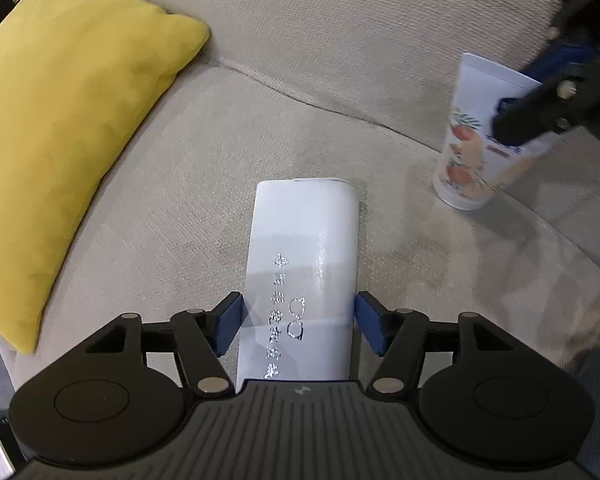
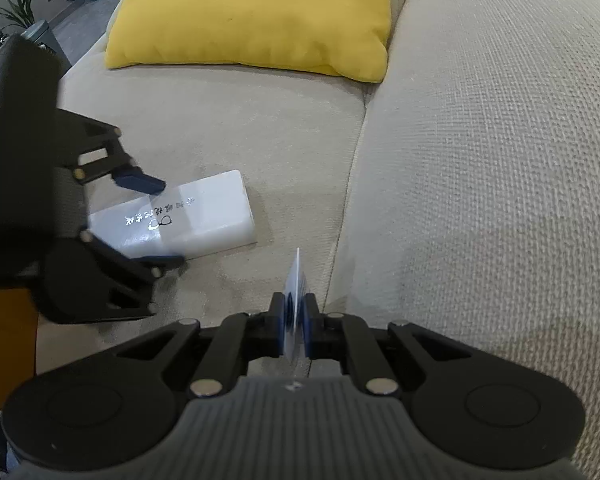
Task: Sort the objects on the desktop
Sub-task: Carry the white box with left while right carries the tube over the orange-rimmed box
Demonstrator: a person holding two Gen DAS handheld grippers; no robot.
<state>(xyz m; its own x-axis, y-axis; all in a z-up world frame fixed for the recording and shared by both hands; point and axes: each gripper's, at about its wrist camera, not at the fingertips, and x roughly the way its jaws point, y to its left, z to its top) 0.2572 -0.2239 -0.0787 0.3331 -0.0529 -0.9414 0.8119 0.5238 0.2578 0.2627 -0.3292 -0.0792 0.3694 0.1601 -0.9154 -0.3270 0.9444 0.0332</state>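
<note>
Left wrist footage alone shows the printed face of the tube [image 1: 485, 136], white with fruit artwork, standing cap down on the sofa seat [image 1: 204, 184] near the backrest, pinched near its flat crimped end by the right tool [image 1: 512, 120]. From the right wrist, the same tube [image 2: 296, 300] is seen only edge-on, as a thin sliver clamped between the nearly closed pads of the right tool [image 2: 295, 320]. The white power bank [image 1: 304, 280] lies flat on the seat, silver lettering up, between the blue pads of the left tool [image 1: 300, 316], which is spread to the bank's width; whether the pads press on its sides cannot be told. From the right wrist the power bank [image 2: 180, 220] and the left tool [image 2: 156, 220] around it are seen from the side. One tube, one power bank and one yellow cushion [image 1: 64, 136] are counted, the cushion being propped at the sofa's far end, well apart from both.
</note>
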